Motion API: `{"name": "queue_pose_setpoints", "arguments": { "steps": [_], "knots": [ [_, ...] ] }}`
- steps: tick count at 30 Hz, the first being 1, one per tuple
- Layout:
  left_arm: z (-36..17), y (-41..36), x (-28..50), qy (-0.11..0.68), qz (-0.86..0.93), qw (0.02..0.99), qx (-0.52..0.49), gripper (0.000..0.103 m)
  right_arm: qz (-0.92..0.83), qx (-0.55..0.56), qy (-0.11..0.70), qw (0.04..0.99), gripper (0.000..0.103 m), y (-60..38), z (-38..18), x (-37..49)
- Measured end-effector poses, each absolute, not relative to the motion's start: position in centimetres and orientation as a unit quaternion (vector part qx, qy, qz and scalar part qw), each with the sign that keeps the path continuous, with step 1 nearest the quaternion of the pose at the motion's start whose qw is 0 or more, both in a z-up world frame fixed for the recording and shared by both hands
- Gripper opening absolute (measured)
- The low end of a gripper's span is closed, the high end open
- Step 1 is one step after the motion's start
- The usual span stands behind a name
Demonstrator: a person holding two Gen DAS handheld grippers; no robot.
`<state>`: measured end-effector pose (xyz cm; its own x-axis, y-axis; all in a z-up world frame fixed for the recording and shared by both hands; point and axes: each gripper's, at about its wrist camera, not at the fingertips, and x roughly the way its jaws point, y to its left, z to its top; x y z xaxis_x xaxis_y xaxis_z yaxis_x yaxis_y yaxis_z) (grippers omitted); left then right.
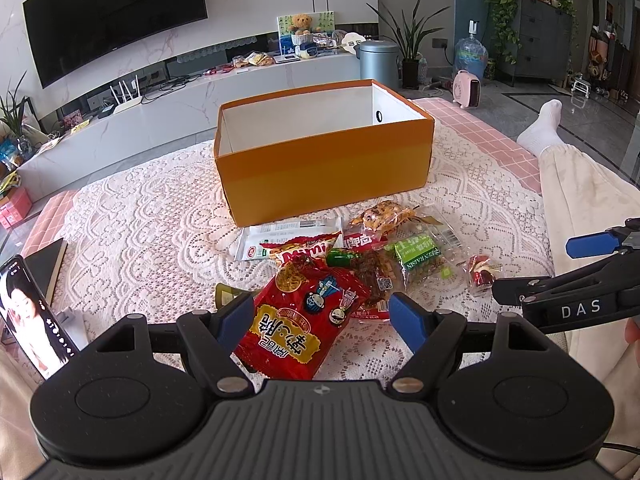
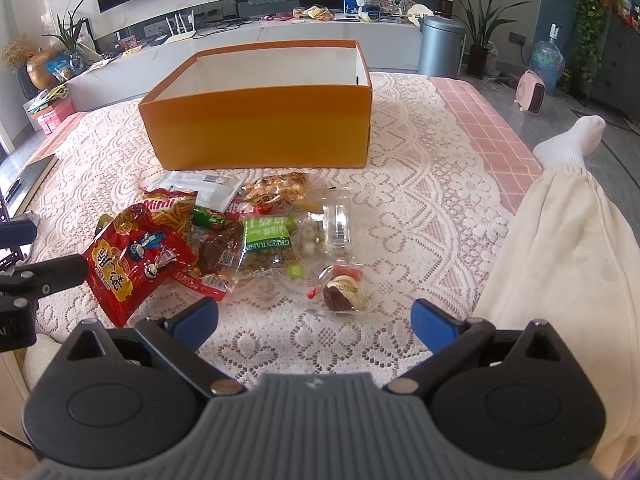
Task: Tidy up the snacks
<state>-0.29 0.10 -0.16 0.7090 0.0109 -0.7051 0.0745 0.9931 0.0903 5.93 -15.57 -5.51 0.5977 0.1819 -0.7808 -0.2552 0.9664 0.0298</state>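
The left tongs (image 1: pixel 322 320) are straddling the red bag (image 1: pixel 304 316), spread wide, not yet gripping; the right tongs (image 2: pixel 316 322) are waiting wide near the pile. Next: pinching the bag and lifting it into the empty box (image 1: pixel 320 160) behind, on the desk.

The left gripper (image 1: pixel 322 322), blue-padded fingers spread wide, straddles a glossy red snack packet with yellow lettering (image 1: pixel 306 322) at six o'clock. More wrapped snacks, including a green raisin pouch (image 1: pixel 422 258), lie just beyond it on the white lace cloth (image 1: pixel 152 232). At twelve o'clock stands an open orange cardboard box (image 1: pixel 324 160). At three o'clock, the right gripper (image 1: pixel 568 268) enters.
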Motion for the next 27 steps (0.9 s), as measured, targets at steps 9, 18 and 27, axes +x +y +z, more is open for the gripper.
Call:
{"name": "queue_pose_setpoints", "arguments": {
  "steps": [9, 18, 27],
  "knots": [
    [-0.3, 0.1, -0.4, 0.382, -0.017, 0.922, 0.054, 0.09, 0.12, -0.043, 0.434, 0.892, 0.099, -15.5, -5.6, 5.9],
    [-0.3, 0.3, -0.3, 0.384, -0.027, 0.921, 0.049, 0.09, 0.122, -0.047, 0.435, 0.891, 0.099, -15.3, -5.5, 6.1],
    [-0.7, 2.0, 0.2, 0.386, -0.066, 0.919, 0.033, 0.074, 0.151, -0.047, 0.408, 0.899, 0.099, -14.8, -5.2, 5.9]
  ]
}}
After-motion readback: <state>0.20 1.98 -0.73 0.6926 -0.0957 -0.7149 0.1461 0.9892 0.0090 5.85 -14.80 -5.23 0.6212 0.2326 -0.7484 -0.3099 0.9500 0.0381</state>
